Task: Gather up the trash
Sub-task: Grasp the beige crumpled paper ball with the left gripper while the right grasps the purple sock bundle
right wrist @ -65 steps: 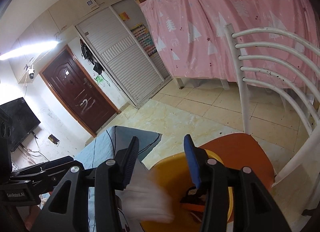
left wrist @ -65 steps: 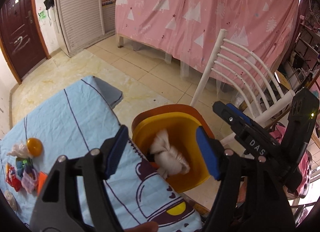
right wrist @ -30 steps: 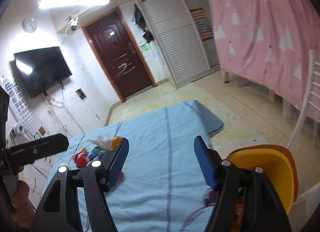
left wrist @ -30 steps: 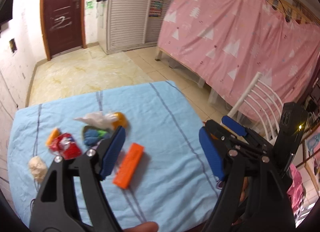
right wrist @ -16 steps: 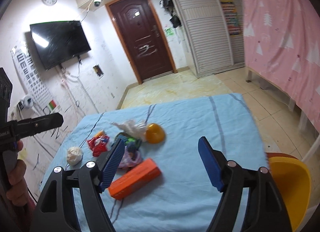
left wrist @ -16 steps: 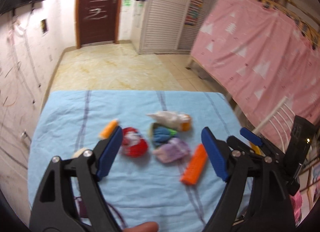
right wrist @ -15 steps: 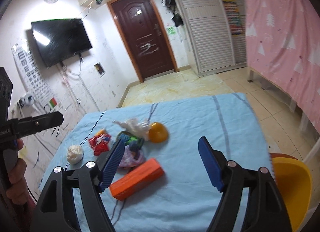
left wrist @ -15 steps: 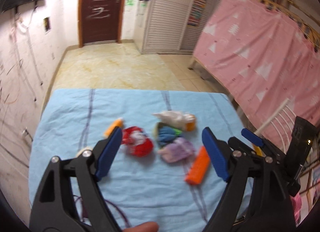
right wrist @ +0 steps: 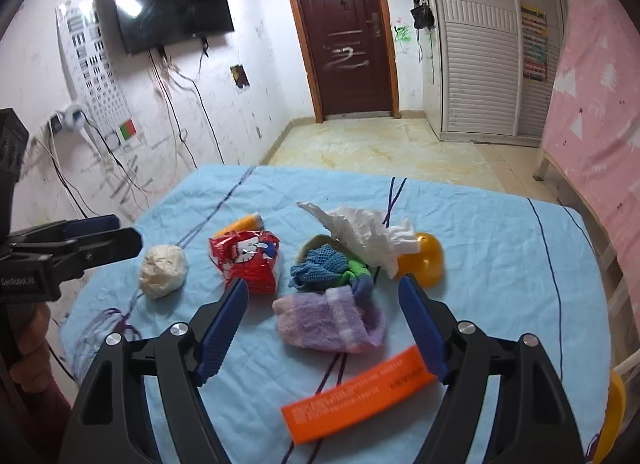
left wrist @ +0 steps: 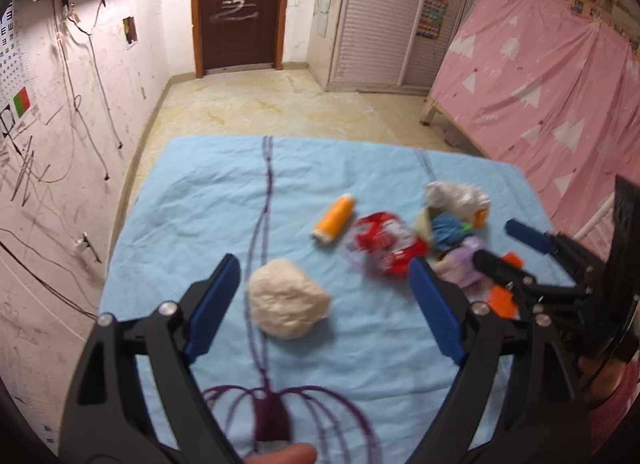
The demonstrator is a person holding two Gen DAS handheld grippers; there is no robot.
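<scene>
Trash lies on a light blue cloth (left wrist: 208, 200). A cream crumpled ball (left wrist: 287, 303) lies between the jaws of my open, empty left gripper (left wrist: 324, 304); it also shows in the right wrist view (right wrist: 163, 271). Beyond it lie an orange tube (left wrist: 334, 221), a red wrapper (left wrist: 386, 242), a blue knit rag (right wrist: 318, 266), a white tissue (right wrist: 366, 232), a purple fuzzy sock (right wrist: 330, 320), an orange half shell (right wrist: 424, 260) and an orange box (right wrist: 360, 400). My right gripper (right wrist: 324, 324) is open and empty, just above the purple sock.
The yellow bin's rim (right wrist: 614, 416) peeks in at the right edge of the table. A pink curtain (left wrist: 560, 76) hangs on the right. A dark door (right wrist: 344, 36) and a wall TV (right wrist: 172, 0) stand beyond. Cables run along the left wall (left wrist: 68, 112).
Both grippers have swung from the yellow bin back over the table and leftwards. The left gripper now frames the cream ball; the right gripper has come down close over the purple sock.
</scene>
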